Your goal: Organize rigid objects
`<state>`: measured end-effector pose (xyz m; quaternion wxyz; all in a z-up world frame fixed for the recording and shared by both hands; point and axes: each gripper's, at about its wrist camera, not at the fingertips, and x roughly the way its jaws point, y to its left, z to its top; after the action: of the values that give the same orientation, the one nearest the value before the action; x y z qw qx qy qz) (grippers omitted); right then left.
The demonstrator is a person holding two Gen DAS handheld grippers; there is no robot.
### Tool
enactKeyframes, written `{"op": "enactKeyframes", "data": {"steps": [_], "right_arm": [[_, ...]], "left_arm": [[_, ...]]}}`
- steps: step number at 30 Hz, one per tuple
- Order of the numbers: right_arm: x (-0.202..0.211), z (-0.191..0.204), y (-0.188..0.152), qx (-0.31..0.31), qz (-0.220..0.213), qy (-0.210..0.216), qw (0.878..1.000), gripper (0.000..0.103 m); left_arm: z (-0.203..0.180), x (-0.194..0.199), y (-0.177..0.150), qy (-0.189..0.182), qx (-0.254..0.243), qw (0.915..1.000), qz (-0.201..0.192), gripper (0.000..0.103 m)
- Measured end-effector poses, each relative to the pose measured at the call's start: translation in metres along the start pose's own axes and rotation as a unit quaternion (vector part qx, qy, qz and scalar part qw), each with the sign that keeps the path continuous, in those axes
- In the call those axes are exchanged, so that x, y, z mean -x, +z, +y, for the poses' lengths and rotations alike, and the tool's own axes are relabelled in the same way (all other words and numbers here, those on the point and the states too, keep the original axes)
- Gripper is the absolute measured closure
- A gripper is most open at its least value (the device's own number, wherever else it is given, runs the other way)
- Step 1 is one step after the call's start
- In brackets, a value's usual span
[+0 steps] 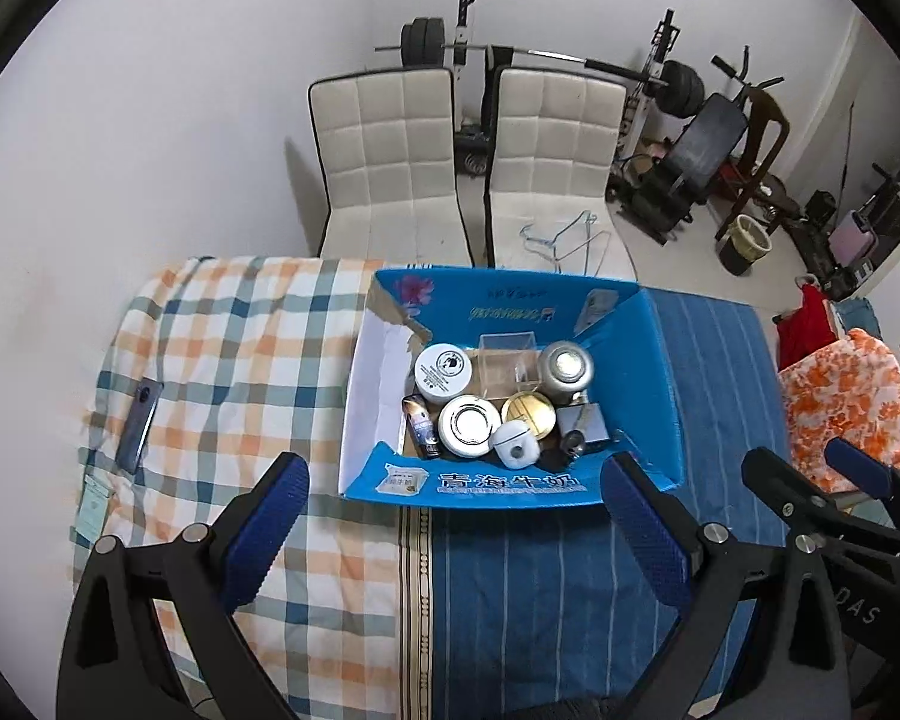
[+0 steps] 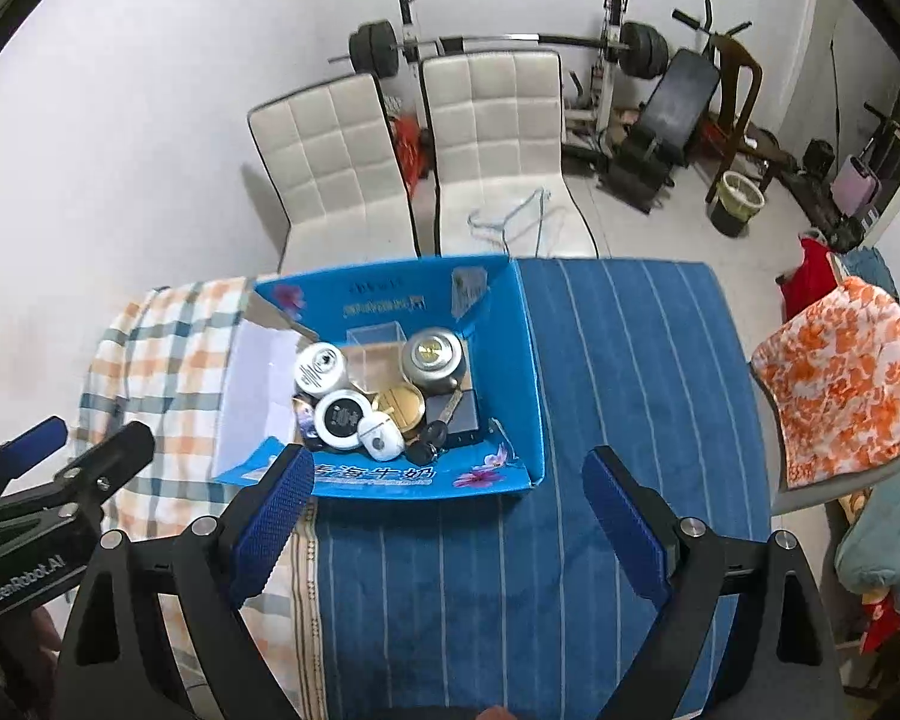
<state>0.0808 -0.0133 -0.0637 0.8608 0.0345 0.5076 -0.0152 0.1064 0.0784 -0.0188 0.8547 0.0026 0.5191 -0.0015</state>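
A blue cardboard box (image 1: 510, 489) (image 2: 390, 480) sits on the cloth-covered table and holds several rigid items: a white jar (image 1: 444, 369), a round white tin (image 1: 469, 425), a gold lid (image 1: 529, 414), a silver canister (image 1: 564, 369) (image 2: 432, 357), a clear acrylic box (image 1: 507, 354), a white earbud case (image 1: 515, 443) (image 2: 381, 435), a small can (image 1: 421, 425) and dark keys (image 2: 426, 444). My left gripper (image 1: 453, 531) hangs high above the table in front of the box, open and holding nothing. My right gripper (image 2: 447, 513) hovers likewise, open wide and empty, to the right of the left one.
A dark phone (image 1: 140, 420) lies on the checked cloth at the left. Two white padded chairs (image 1: 390, 162) (image 2: 492, 138) stand behind the table, wire hangers (image 1: 564, 240) on one. Gym gear lines the back wall. An orange-patterned cloth (image 2: 840, 378) drapes a chair at the right.
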Motion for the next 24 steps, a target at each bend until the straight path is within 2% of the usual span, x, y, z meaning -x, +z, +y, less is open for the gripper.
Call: {"op": "enactKeyframes", "data": {"steps": [4, 9, 24], "right_arm": [[0.035, 0.0, -0.004, 0.006, -0.005, 0.002, 1.0, 0.01], [0.055, -0.003, -0.007, 0.011, -0.013, -0.008, 1.0, 0.01], [0.048, -0.005, -0.002, 0.017, -0.034, -0.047, 0.998, 0.01]], "left_arm": [[-0.002, 0.021, -0.004, -0.003, 0.003, 1.0, -0.008, 0.003], [-0.003, 0.034, -0.007, 0.005, 0.001, 0.9998, -0.017, 0.003], [-0.007, 0.034, -0.009, 0.014, 0.002, 0.9998, -0.015, 0.003]]}}
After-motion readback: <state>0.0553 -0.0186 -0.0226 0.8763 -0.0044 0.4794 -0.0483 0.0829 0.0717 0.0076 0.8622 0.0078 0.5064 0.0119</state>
